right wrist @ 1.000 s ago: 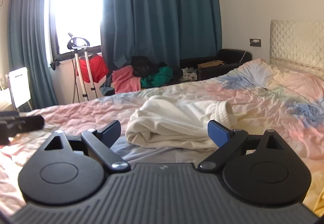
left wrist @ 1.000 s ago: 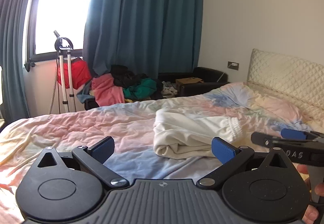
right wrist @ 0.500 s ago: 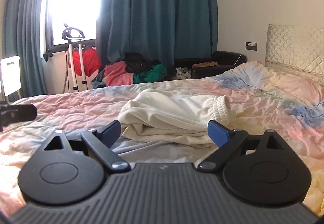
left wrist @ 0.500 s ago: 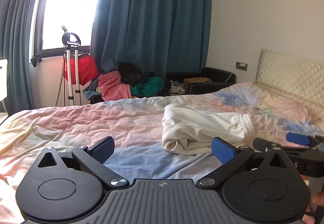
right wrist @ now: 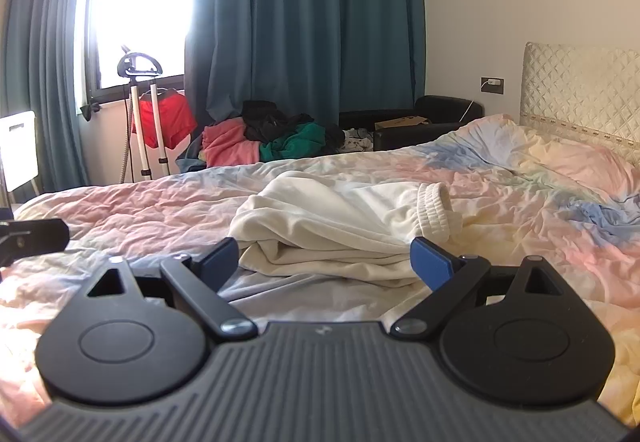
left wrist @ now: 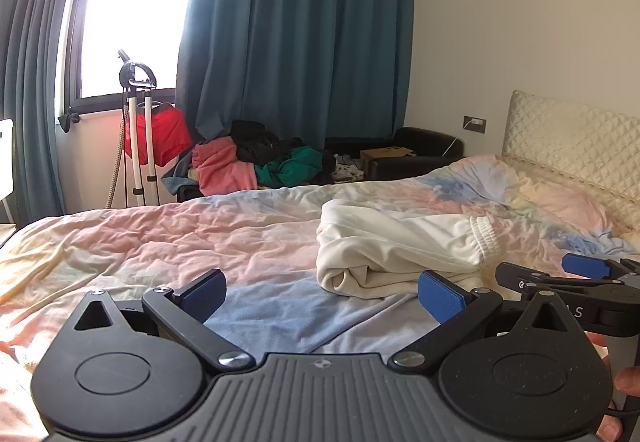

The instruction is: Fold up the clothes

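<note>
Both grippers held low and level over the near part of the bed (left wrist: 160, 242), pointing forward across it toward the curtains (left wrist: 296, 54). Left gripper (left wrist: 320, 296) sits left of the right one; right gripper (right wrist: 325, 260) also shows in the left wrist view at the right edge, side-on, with fingertips of the person's hand (left wrist: 624, 382) on its handle. Part of the left gripper shows as a dark bar at the left edge of the right wrist view. Left gripper jaws spread wide, blue pads (left wrist: 202, 292) apart, nothing between them, touching nothing; they frame bare blue-and-pink bedspread. Right gripper jaws also spread wide, empty, pads (right wrist: 430, 262) not on cloth. Cream garment (right wrist: 340, 226) lies bunched and partly folded mid-bed, ribbed elastic cuff or waistband end (right wrist: 434, 208) toward the headboard (right wrist: 580, 90), rolled folded edge toward the grippers. It sits straight ahead of the right gripper, near its pads but apart; for the left gripper it is forward and to the right. Open wrinkled bedspread to the left of the garment and in front, also toward the pillow end. Far edge of bed borders a clothes pile (left wrist: 256, 162) on a dark sofa, garment steamer stand (left wrist: 138, 130) by the window (left wrist: 132, 10).
</note>
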The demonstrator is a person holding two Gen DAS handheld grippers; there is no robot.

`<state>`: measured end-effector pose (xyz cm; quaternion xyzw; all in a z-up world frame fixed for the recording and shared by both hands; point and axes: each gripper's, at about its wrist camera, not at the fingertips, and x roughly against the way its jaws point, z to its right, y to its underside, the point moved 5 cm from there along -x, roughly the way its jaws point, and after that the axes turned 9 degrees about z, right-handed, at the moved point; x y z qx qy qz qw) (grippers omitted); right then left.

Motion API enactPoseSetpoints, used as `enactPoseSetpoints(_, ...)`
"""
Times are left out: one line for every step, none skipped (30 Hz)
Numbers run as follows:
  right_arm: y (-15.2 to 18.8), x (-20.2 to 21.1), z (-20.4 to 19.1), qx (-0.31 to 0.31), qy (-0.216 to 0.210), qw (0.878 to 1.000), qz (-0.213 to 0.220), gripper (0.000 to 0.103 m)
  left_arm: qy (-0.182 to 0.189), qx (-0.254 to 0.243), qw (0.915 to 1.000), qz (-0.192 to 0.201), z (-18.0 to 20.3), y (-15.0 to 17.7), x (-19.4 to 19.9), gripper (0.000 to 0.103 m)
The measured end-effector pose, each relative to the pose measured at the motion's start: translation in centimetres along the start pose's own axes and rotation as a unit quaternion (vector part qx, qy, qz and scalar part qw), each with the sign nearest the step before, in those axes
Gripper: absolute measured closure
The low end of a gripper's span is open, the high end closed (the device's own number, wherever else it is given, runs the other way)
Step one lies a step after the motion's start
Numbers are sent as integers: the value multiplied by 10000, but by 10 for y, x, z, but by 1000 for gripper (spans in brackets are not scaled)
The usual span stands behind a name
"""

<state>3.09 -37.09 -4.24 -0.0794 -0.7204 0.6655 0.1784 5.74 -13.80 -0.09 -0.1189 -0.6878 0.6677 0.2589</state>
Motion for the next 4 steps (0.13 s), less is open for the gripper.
enactPoseSetpoints(0, 0, 1, -13, 14, 10000, -3, 9, -3, -4, 10000, 4, 0, 0, 0, 0)
enactPoseSetpoints(0, -1, 1, -22, 25, 10000, -2, 9, -6, -7, 10000, 7, 0, -1, 0, 0)
enactPoseSetpoints(0, -1, 1, -20, 30, 10000, -5, 9, -10, -9, 10000, 9, 0, -1, 0, 0)
enactPoseSetpoints(1, -1, 1, -12, 32, 10000, -16, 9, -13, -12, 10000, 12, 0, -1, 0, 0)
